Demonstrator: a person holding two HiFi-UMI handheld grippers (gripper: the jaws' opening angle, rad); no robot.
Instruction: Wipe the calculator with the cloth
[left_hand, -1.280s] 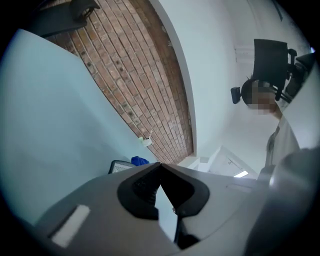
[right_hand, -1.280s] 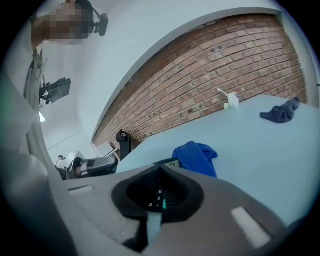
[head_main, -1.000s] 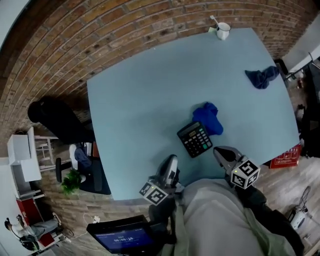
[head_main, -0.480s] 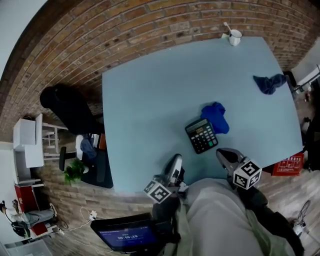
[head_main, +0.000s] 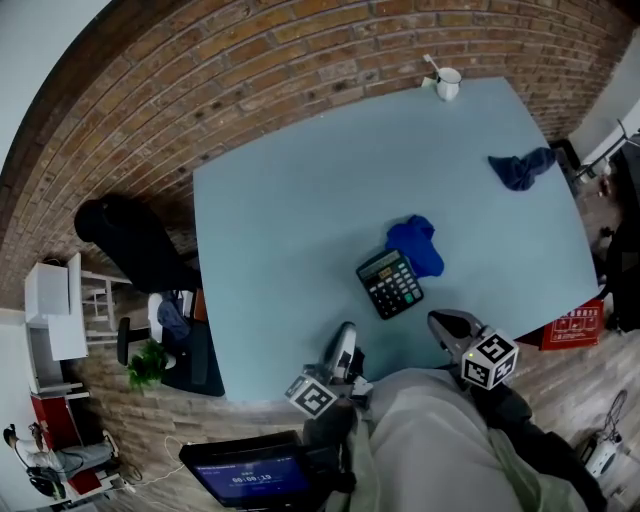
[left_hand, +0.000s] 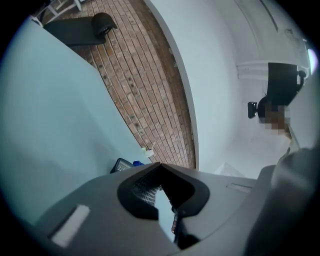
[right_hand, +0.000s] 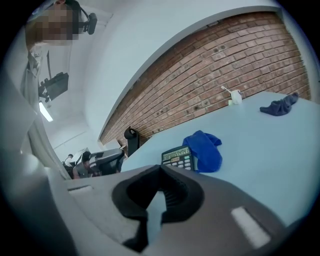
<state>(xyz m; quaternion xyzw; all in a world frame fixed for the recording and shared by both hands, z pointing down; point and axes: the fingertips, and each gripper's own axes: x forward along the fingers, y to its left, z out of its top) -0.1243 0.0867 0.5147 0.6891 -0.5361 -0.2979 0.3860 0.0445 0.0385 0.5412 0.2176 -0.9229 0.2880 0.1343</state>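
A black calculator (head_main: 390, 283) lies face up on the light blue table (head_main: 300, 220), near the front edge. A bright blue cloth (head_main: 415, 245) lies bunched against its far right corner, touching it. My left gripper (head_main: 344, 332) is shut and empty at the table's front edge, left of the calculator. My right gripper (head_main: 441, 320) is shut and empty, just in front and right of the calculator. The right gripper view shows the calculator (right_hand: 177, 156) and the cloth (right_hand: 204, 150) ahead of the shut right gripper (right_hand: 160, 168). In the left gripper view, the calculator (left_hand: 122, 164) peeks past the shut left gripper (left_hand: 160, 164).
A second, dark blue cloth (head_main: 520, 168) lies at the table's far right, and a white mug (head_main: 447, 82) with a spoon stands at the far edge. A black chair (head_main: 130, 240) stands left of the table; a red box (head_main: 572, 325) sits by the right corner.
The head view swung right, then back left. Both grippers stayed shut near the front edge with only a slight sideways shift. Calculator and cloths have not moved on the table.
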